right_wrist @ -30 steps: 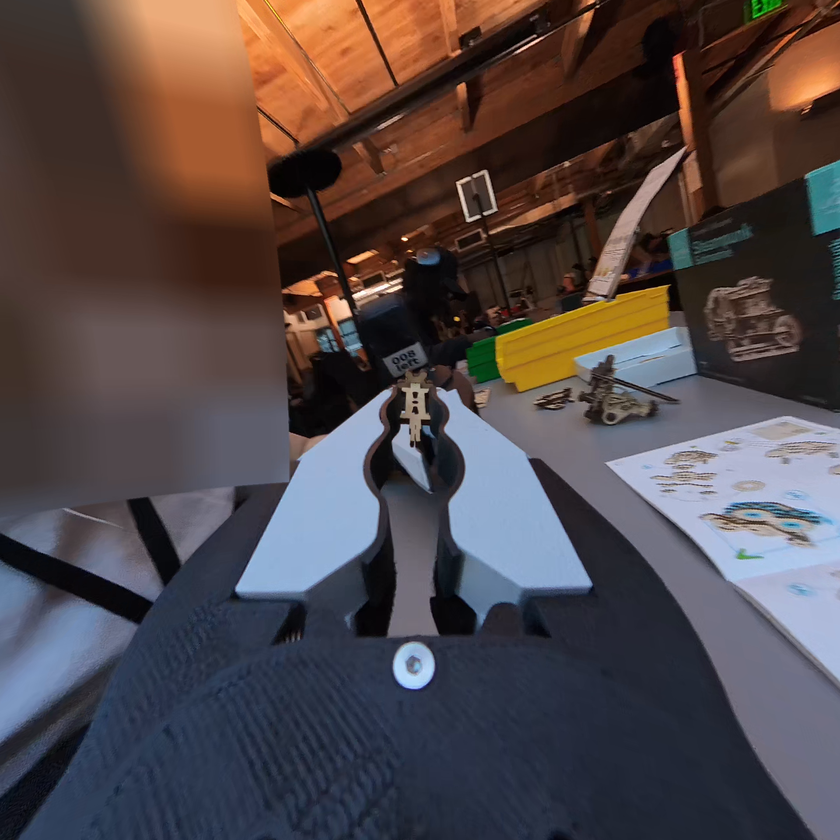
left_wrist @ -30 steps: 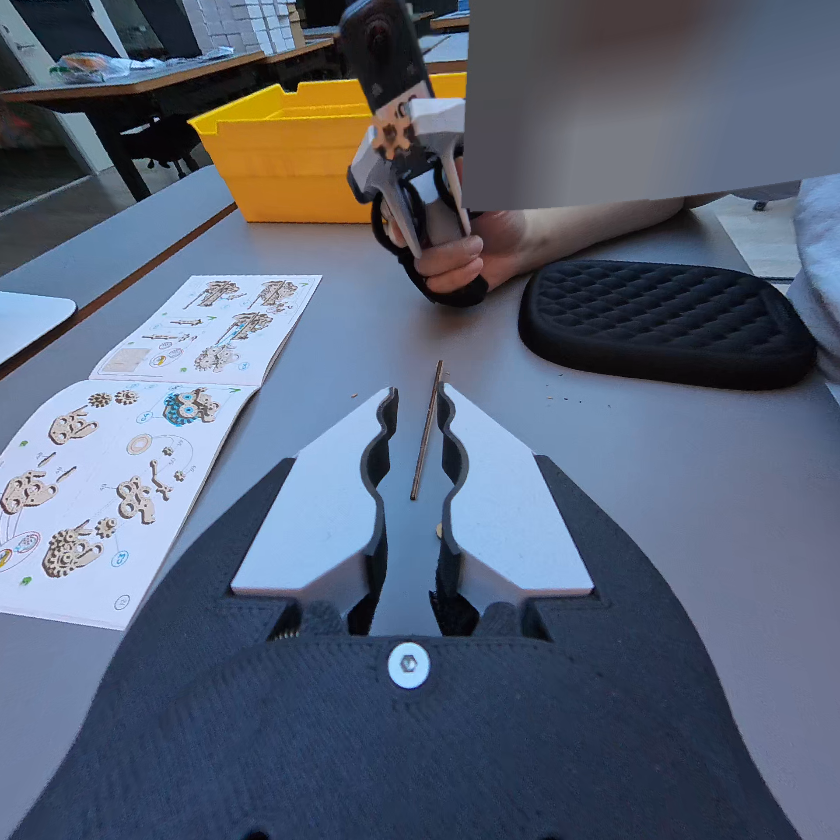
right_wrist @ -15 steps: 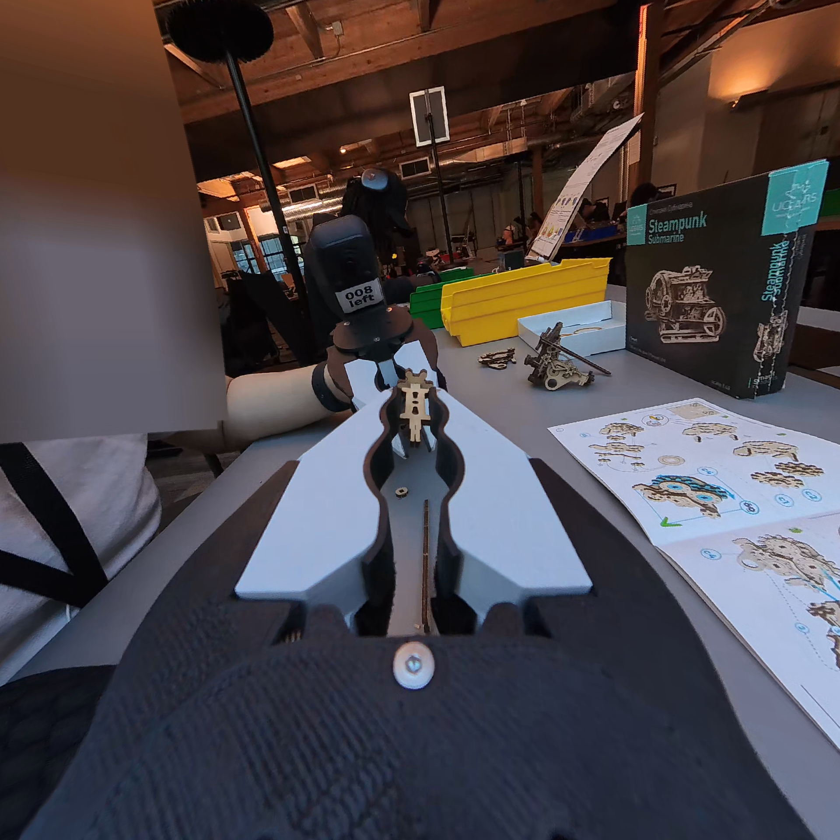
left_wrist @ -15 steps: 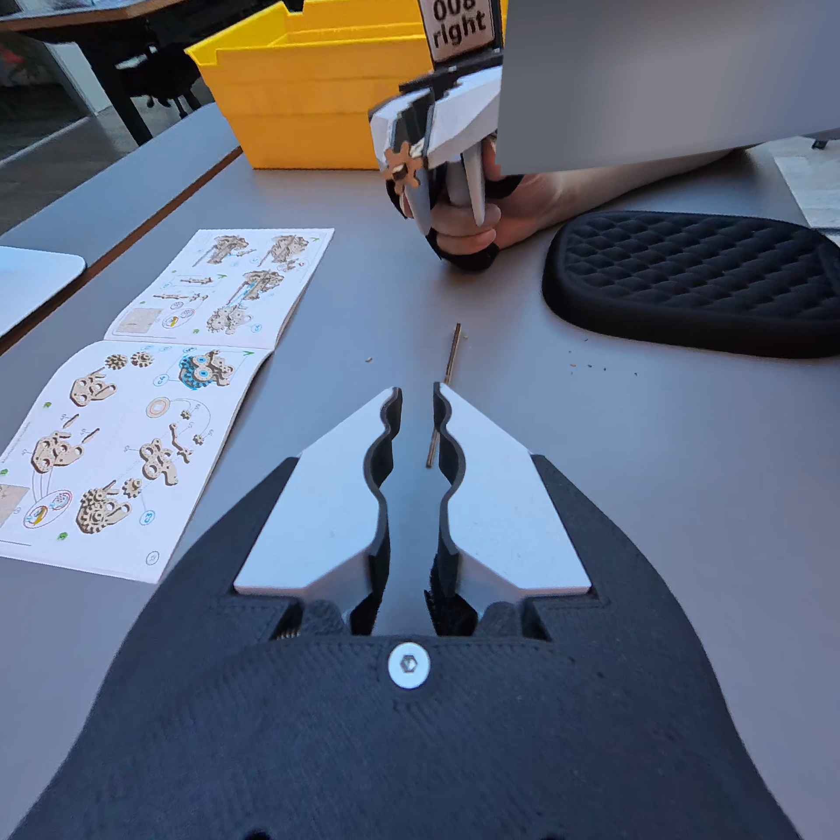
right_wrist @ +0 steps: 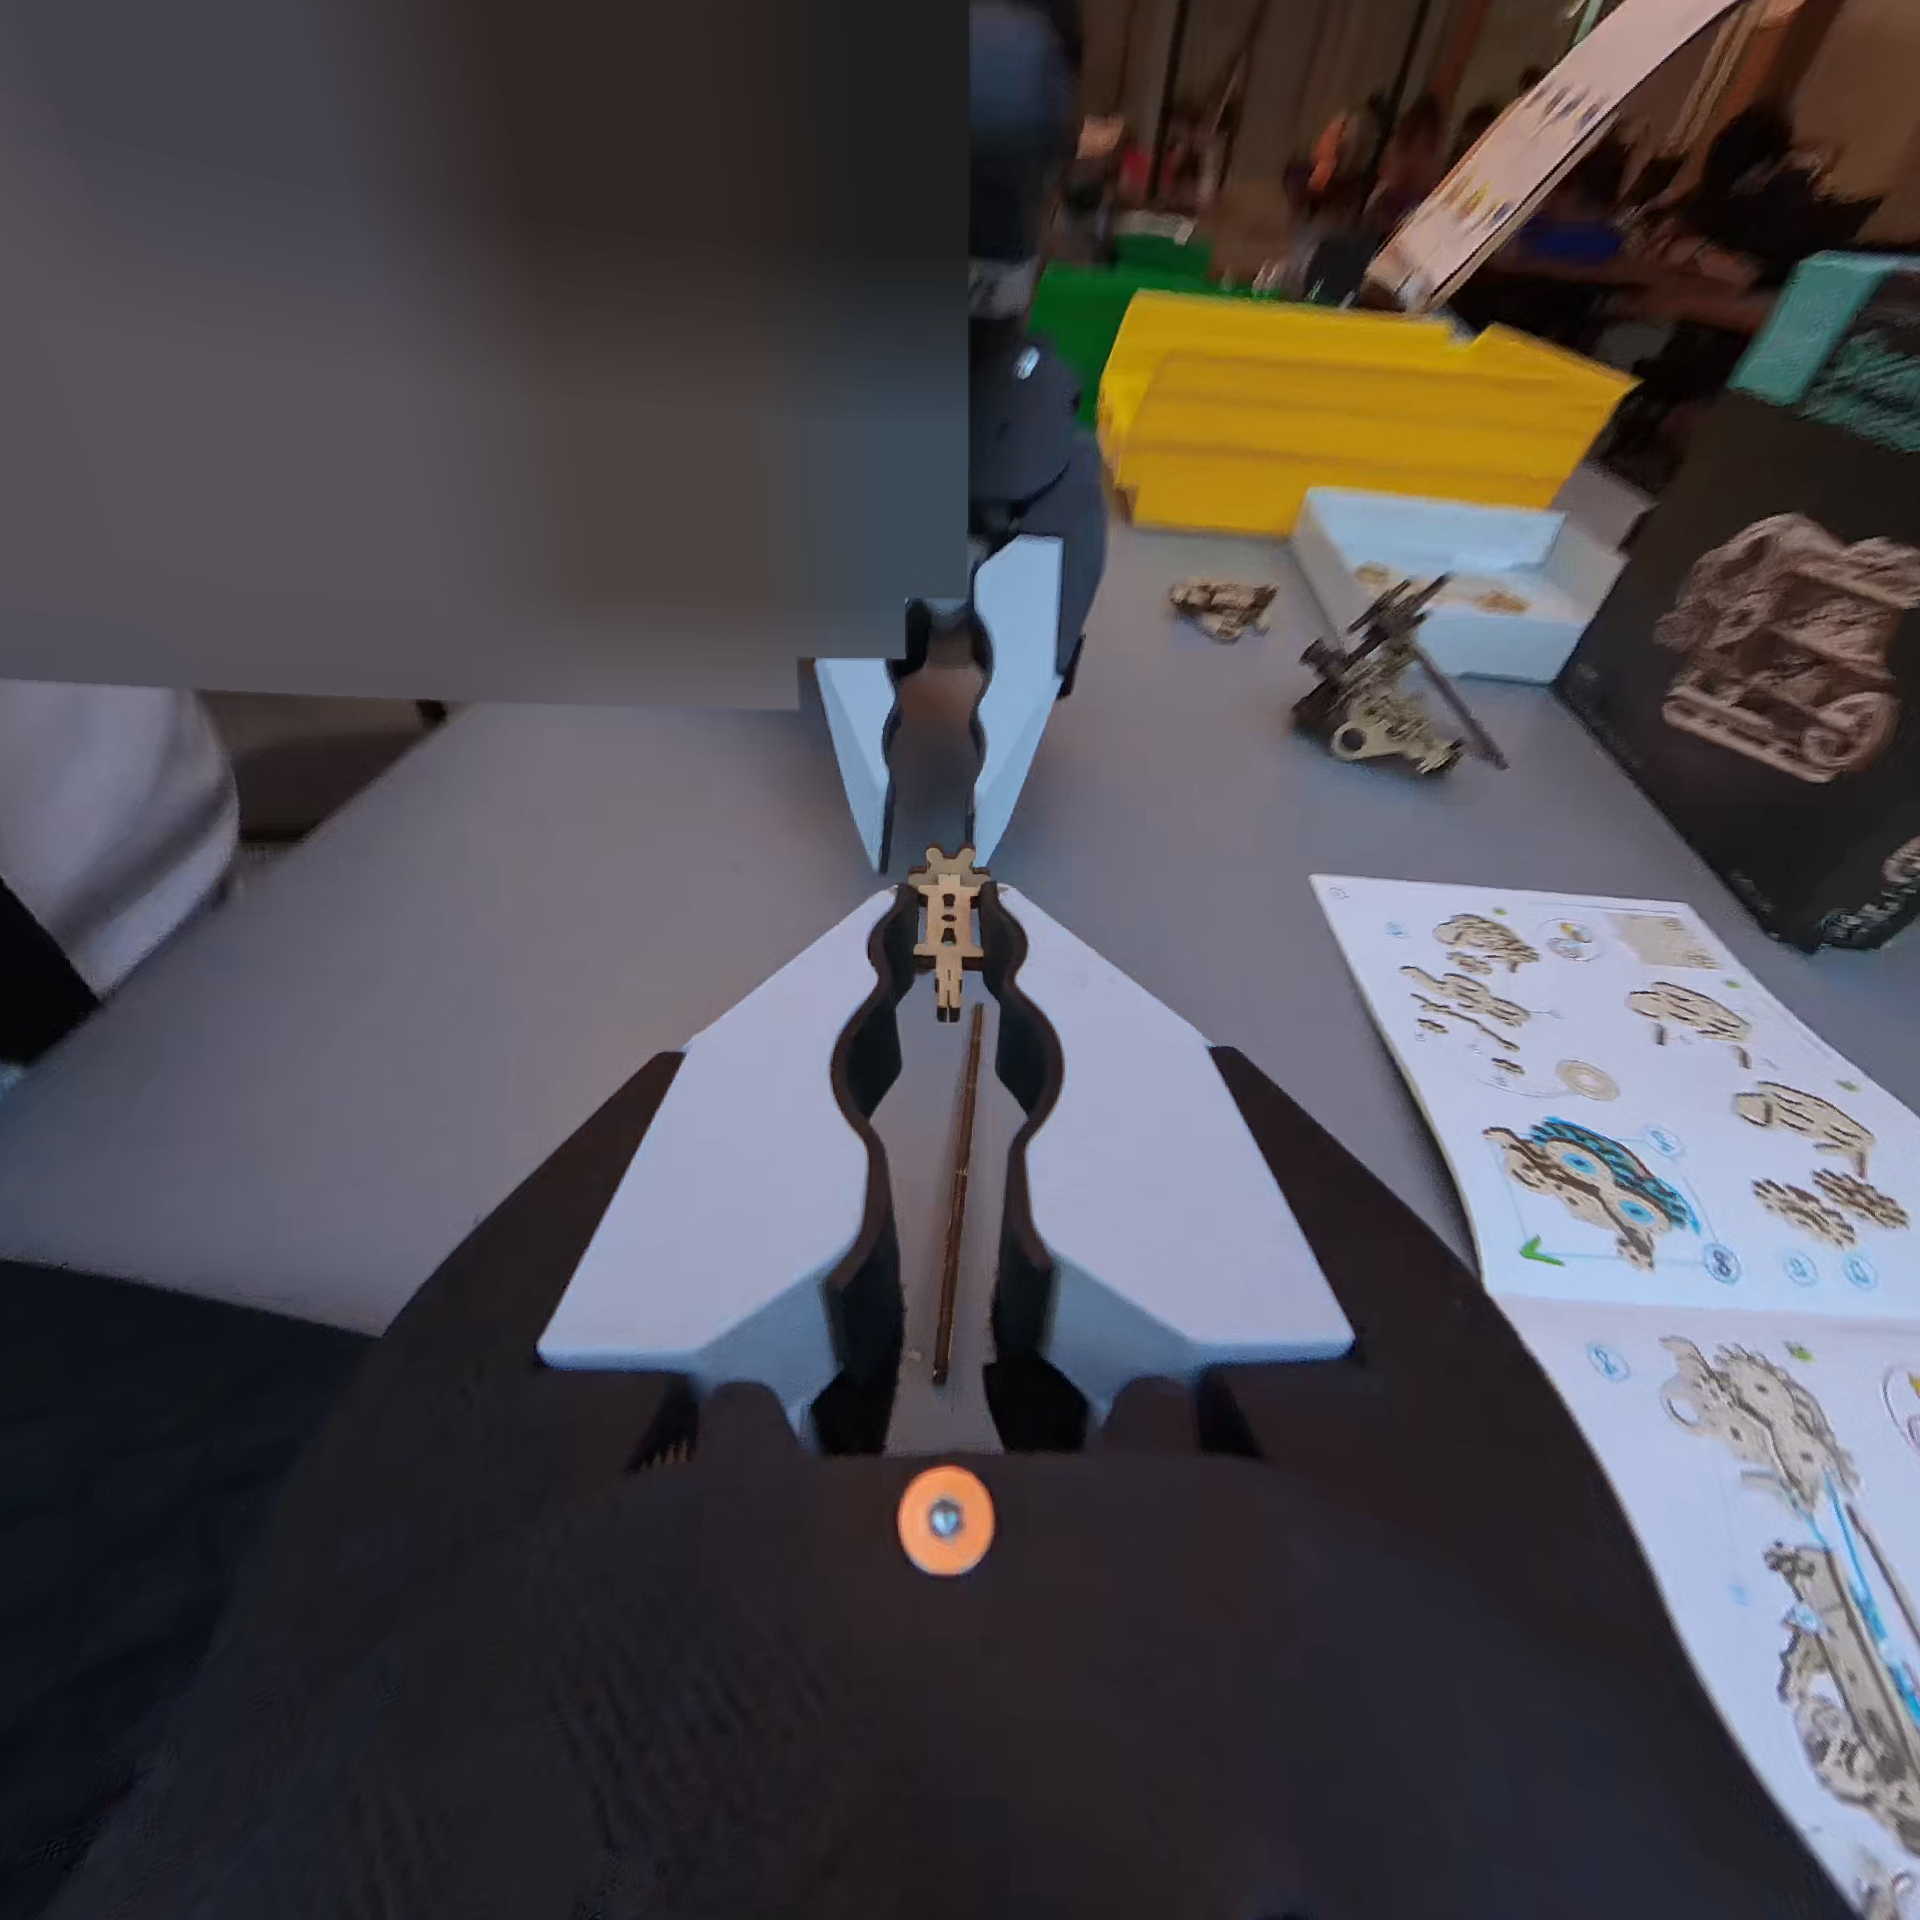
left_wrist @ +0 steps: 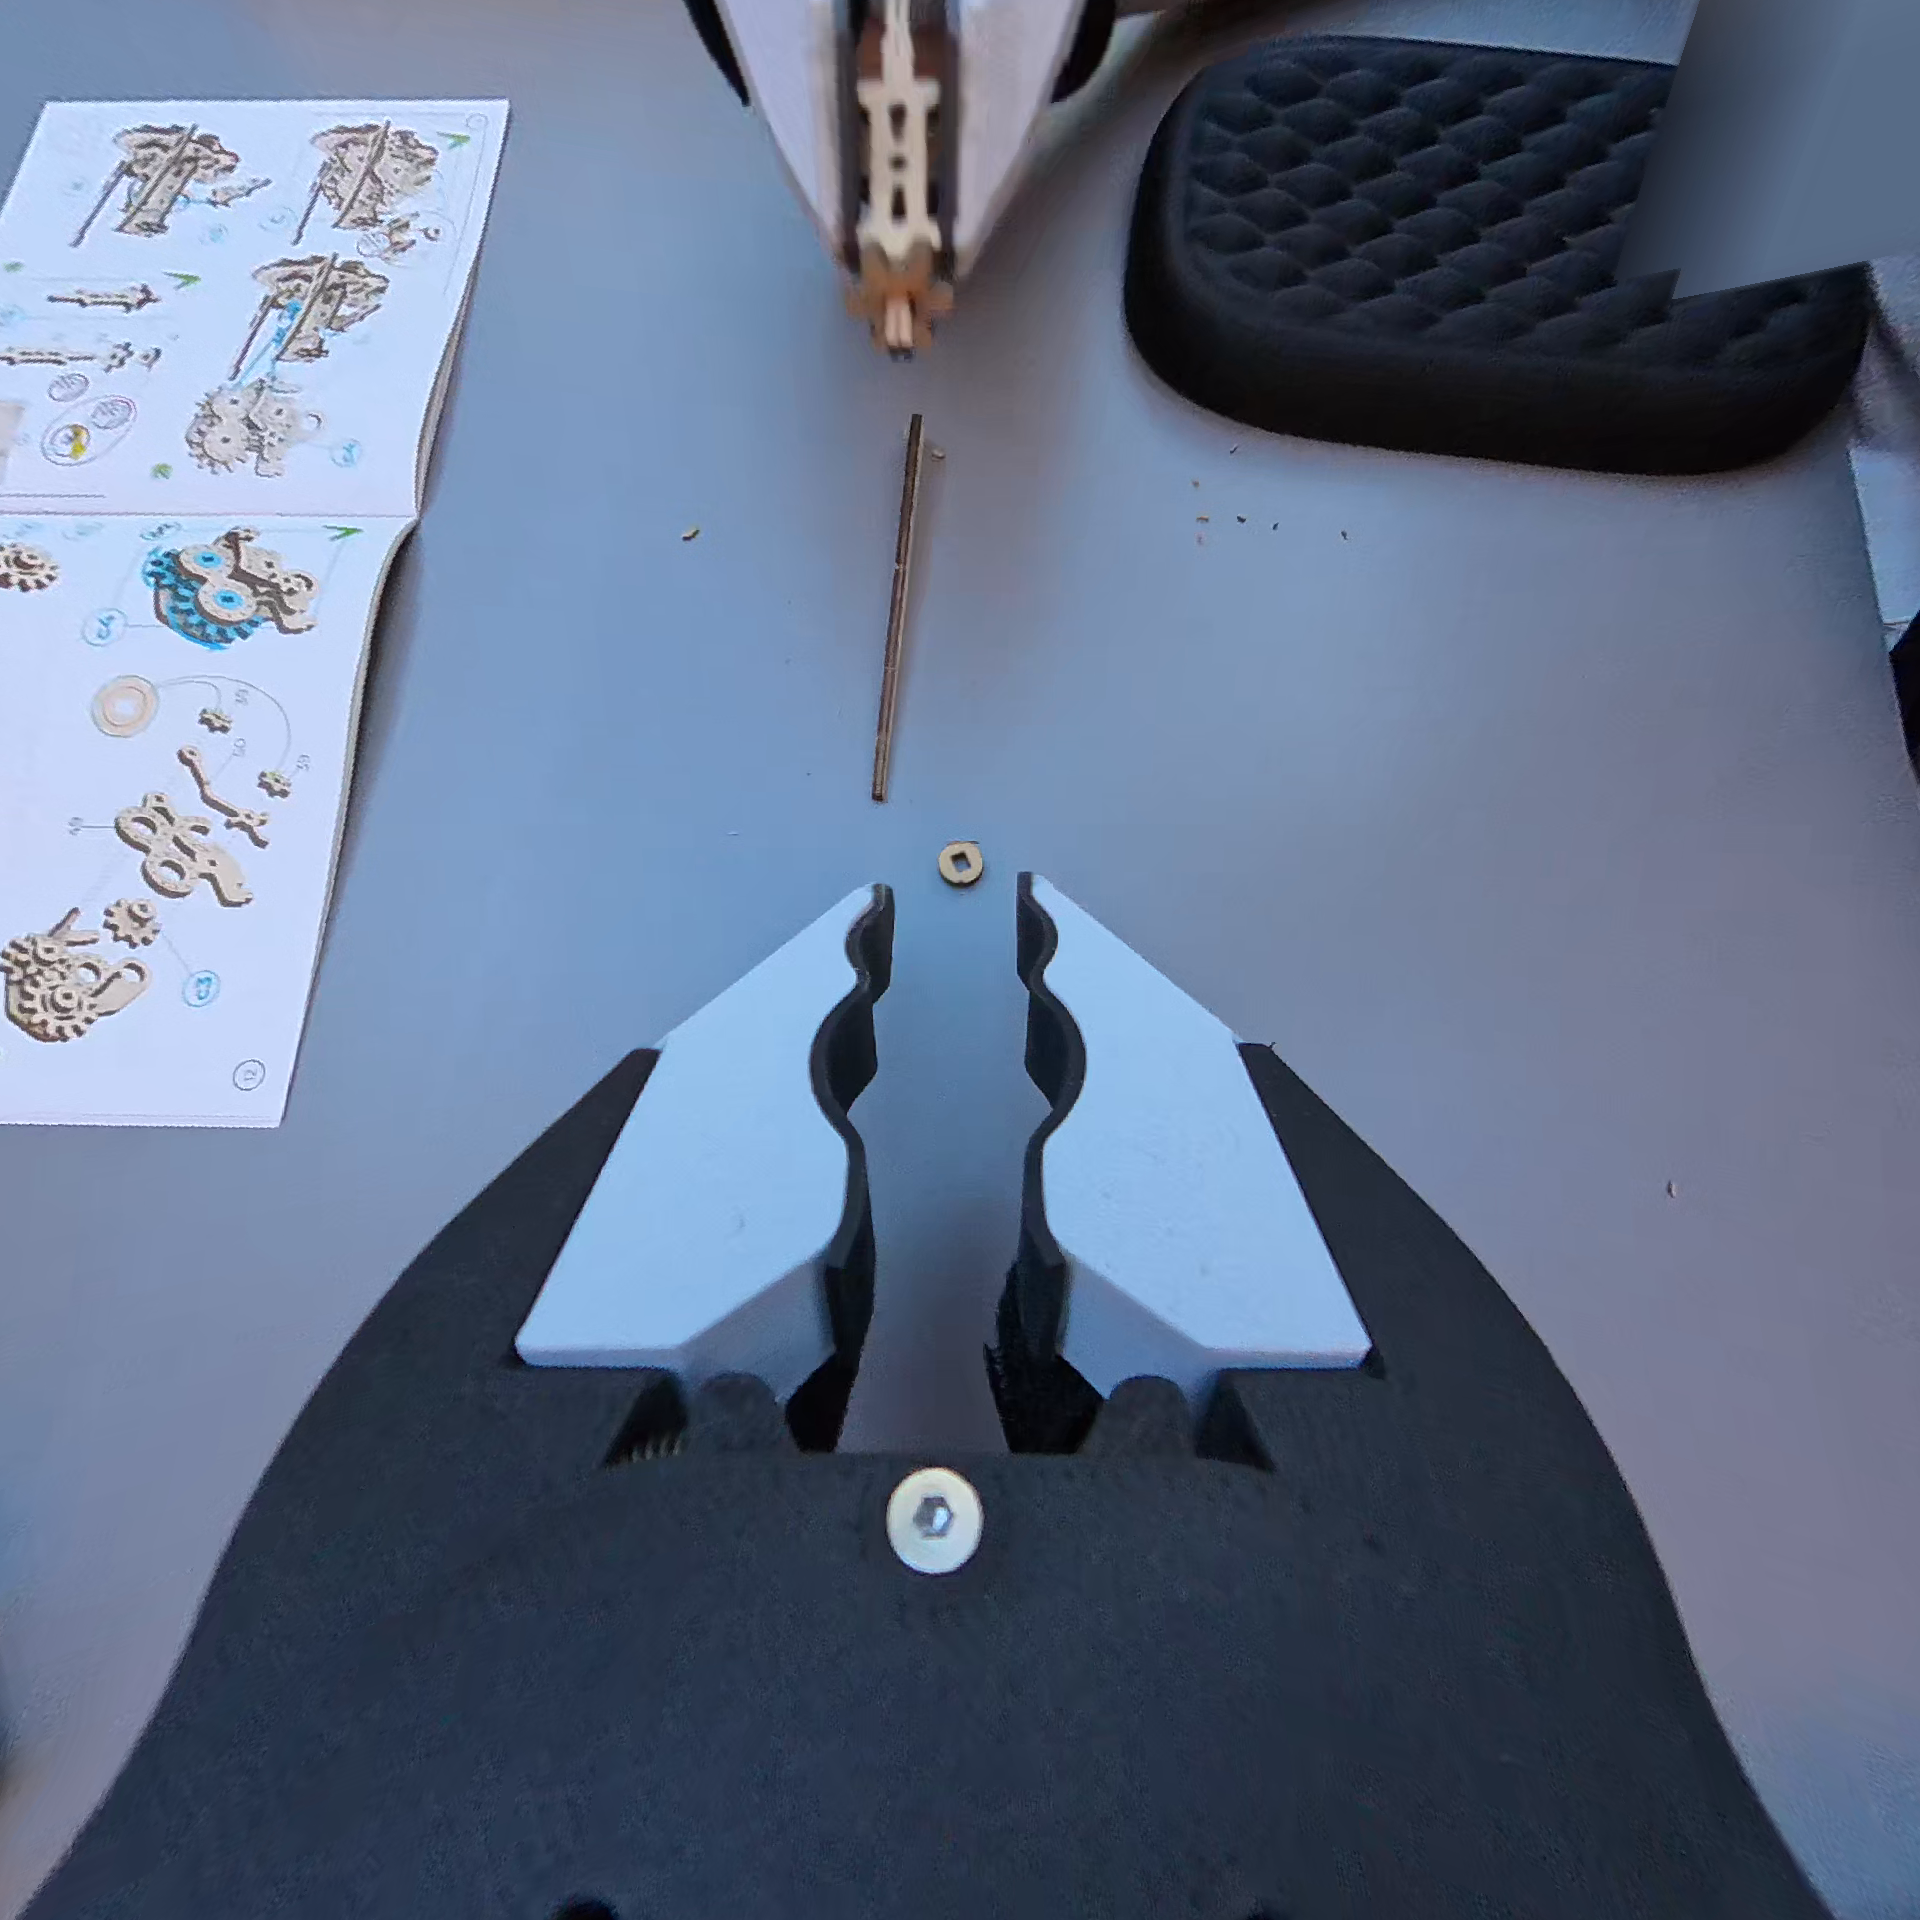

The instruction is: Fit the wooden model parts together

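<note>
Only the left wrist view shows the small wooden washer lying before the left gripper (parted, empty); the right gripper pinches a wooden gear piece above the thin rod.

An open instruction booklet lies flat on the grey desk, and a black quilted pad rests at the desk's far side. Farther off stand yellow bins with a green bin behind them, a white tray, and a dark product box with a teal corner, upright beside the booklet.
</note>
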A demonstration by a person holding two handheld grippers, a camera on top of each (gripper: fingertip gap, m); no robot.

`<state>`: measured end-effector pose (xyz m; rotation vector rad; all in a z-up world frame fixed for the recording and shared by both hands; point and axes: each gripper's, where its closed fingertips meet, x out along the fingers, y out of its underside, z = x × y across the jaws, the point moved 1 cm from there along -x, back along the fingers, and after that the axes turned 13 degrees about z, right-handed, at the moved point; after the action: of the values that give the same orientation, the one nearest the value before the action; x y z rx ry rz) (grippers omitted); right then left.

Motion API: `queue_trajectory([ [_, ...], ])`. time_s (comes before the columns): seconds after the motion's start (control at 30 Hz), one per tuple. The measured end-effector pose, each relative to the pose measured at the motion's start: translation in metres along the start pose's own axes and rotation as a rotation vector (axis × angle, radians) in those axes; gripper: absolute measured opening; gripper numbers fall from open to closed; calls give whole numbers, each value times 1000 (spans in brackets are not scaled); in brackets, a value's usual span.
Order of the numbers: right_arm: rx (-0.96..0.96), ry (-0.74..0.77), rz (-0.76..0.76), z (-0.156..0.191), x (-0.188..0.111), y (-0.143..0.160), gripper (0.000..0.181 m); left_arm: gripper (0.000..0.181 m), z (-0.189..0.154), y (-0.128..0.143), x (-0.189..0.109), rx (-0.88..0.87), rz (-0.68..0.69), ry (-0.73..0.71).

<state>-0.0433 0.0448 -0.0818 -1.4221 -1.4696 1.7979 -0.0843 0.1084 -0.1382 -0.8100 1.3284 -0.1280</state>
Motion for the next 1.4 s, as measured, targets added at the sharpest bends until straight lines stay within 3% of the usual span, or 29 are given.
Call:
queue_trajectory([
  [0.13,18,-85,276,10,32,26,10,23,-1,4,3,11,33,1],
  [0.27,2,-108,431,13,43,37,10,17,1,15,0,16,85,-16],
  [0.43,21,-287,609,13,56,21,10,17,17,14,-13,-56,-12,-35],
  [0.57,-11,-325,755,4,68,21,10,15,35,6,-29,-121,-153,-75],
  [0.7,-36,-357,883,5,75,26,10,15,40,9,-30,-141,-158,-84],
  [1.13,-146,-334,1110,4,77,34,10,15,39,4,-36,-129,-169,-104],
  [1.4,-218,-330,1169,9,81,31,10,15,40,4,-40,-133,-176,-114],
])
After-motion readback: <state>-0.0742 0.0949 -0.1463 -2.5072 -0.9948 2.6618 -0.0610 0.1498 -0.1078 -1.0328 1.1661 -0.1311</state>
